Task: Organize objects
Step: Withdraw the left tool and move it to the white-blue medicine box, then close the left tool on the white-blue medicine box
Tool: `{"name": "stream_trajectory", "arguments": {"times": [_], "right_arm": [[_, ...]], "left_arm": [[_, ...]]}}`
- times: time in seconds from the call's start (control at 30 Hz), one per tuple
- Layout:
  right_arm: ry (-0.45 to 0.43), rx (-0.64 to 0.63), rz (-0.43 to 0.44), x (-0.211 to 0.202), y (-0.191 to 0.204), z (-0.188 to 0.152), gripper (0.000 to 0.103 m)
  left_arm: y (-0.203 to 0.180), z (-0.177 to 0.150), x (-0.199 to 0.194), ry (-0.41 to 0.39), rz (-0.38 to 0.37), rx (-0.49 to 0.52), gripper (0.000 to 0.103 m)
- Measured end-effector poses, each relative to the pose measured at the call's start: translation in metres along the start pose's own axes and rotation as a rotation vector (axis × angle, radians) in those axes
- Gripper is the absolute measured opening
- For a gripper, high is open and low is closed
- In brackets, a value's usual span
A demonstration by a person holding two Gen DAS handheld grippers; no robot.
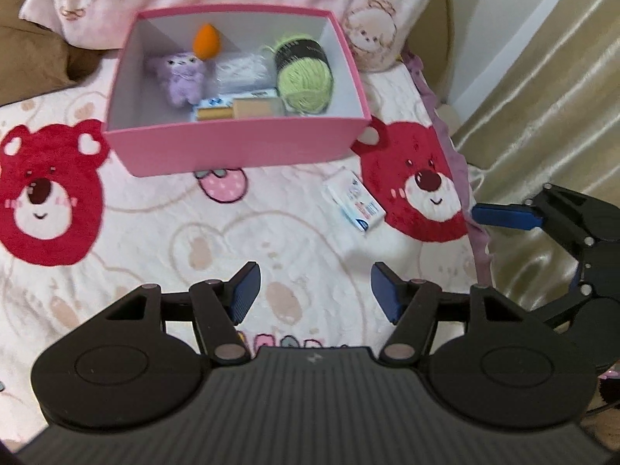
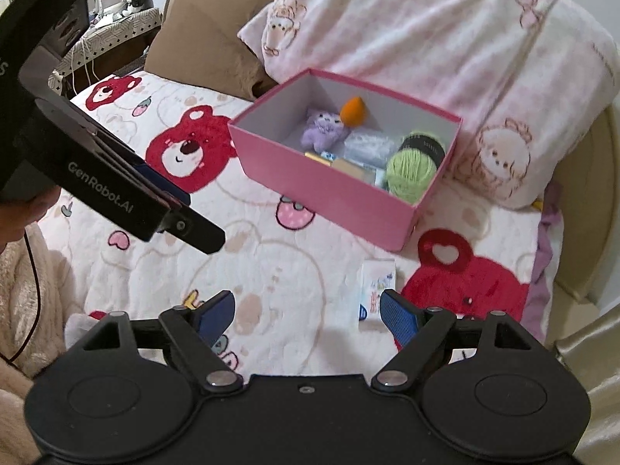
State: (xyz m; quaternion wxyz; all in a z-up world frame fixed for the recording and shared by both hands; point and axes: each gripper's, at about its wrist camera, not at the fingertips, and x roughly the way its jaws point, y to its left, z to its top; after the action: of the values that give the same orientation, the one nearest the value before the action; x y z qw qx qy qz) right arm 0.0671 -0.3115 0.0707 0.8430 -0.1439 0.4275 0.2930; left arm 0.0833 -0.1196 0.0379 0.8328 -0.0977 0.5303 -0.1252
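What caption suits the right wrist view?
Open right gripper hovers near a small white packet beside the filled pink box.

Black hand-held gripper [image 2: 308,316], blue pads [image 2: 401,319]; fluffy cream sleeve [image 2: 27,283].

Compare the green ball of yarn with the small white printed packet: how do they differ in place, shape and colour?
The green ball of yarn sits inside the pink cardboard box; the small white printed packet lies outside it on the bear-print blanket. The yarn is rounded and fuzzy; the packet is flat and rectangular. The yarn is green with a black band; the packet is white with blue print. Neither is gripped.
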Motion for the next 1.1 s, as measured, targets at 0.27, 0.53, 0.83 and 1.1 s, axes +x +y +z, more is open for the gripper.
{"name": "stream_trajectory", "arguments": {"times": [0.27,0.53,0.83,1.1], "right_arm": [[-0.028,-0.02,-0.043,0.03,-0.014,-0.019,0.085],[0.036,-0.003,-0.116,0.083,-0.035,-0.029,0.085],[0.001,-0.029,-0.145,0.12,-0.049,-0.04,0.083],[-0.018,0.001,-0.078,0.138,-0.06,-0.044,0.066]], "left_arm": [[-0.016,0.0,0.051,0.023,-0.012,0.006,0.062],[-0.015,0.004,0.097,-0.019,-0.033,-0.05,0.06],[-0.014,0.008,0.129,-0.098,-0.034,-0.051,0.06],[-0.009,0.013,0.162,-0.102,-0.059,-0.125,0.058]]}}
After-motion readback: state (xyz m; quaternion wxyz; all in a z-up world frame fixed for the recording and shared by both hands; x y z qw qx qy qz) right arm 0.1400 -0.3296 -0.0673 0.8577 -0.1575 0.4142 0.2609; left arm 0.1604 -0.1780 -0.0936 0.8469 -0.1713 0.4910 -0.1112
